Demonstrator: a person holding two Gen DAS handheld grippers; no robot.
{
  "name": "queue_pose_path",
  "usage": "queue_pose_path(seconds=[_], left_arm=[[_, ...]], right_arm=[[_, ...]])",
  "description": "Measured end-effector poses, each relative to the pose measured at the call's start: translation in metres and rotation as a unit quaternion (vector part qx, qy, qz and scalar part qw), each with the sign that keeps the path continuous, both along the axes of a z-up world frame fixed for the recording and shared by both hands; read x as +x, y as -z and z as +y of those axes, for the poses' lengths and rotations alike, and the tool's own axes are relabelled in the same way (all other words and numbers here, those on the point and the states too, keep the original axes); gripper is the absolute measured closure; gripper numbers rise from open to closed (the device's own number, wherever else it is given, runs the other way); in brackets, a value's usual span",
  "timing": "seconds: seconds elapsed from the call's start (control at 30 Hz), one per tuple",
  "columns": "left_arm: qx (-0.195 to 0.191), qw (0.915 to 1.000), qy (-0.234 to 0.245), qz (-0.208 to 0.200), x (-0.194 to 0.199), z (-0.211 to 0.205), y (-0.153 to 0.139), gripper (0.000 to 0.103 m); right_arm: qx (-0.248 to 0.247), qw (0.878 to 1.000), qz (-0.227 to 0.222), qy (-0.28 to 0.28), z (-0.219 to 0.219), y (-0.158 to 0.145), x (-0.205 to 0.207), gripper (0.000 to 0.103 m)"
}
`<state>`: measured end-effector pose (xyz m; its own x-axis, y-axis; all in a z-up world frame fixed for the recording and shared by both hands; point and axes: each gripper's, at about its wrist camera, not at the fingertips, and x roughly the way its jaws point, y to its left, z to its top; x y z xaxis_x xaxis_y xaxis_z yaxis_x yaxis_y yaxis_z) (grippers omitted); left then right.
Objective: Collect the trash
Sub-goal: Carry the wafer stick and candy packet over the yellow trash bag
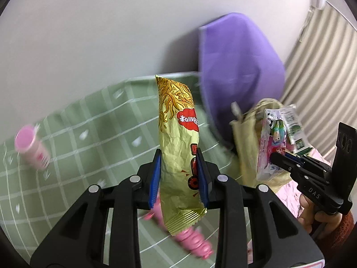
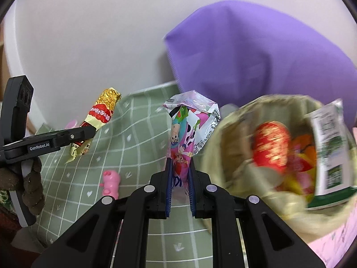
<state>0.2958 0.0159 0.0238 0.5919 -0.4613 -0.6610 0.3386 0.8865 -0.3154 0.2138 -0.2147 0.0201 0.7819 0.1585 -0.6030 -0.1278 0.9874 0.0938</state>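
My left gripper (image 1: 178, 158) is shut on a yellow noodle-snack wrapper (image 1: 176, 134), held upright above the green checked cloth (image 1: 89, 138); the same wrapper (image 2: 98, 116) and left gripper (image 2: 89, 131) show at the left of the right wrist view. My right gripper (image 2: 180, 163) is shut on a pink cartoon-print wrapper (image 2: 187, 120), also seen as the pink wrapper (image 1: 271, 143) in my right gripper (image 1: 276, 158) at the right of the left view. A woven basket (image 2: 232, 134) just right of it holds a red packet (image 2: 271, 147), a green-and-white packet (image 2: 330, 151) and other wrappers.
A purple cushion (image 2: 256, 51) leans on the white wall behind the basket. A pink toy (image 2: 110, 182) lies on the cloth; a pink cup (image 1: 30, 147) stands far left. Striped fabric (image 1: 323, 78) is at the right. A hand (image 1: 312, 214) grips the right tool.
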Motion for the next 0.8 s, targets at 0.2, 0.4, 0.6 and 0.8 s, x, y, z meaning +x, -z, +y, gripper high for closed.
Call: queue_pose_path(seconds=[0.2,0.4,0.6,0.8], left_arm=[[-0.018,0.9971,0.058,-0.046,0.010,-0.053,-0.039,0.075],[-0.023,0.9880,0.129,-0.082,0.008,-0.117,-0.070,0.075],[-0.020,0.9795,0.177,-0.094,0.006,-0.165,-0.079,0.075],[-0.021,0.9764,0.196,-0.089,0.013,-0.188,-0.074,0.075]], right_arm=[[-0.011,0.997,-0.043,0.056,-0.046,-0.036,-0.020,0.089],[-0.022,0.990,-0.078,0.117,-0.095,-0.064,-0.044,0.089],[-0.023,0.984,-0.089,0.154,-0.132,-0.072,-0.063,0.089],[-0.023,0.981,-0.090,0.169,-0.154,-0.073,-0.070,0.089]])
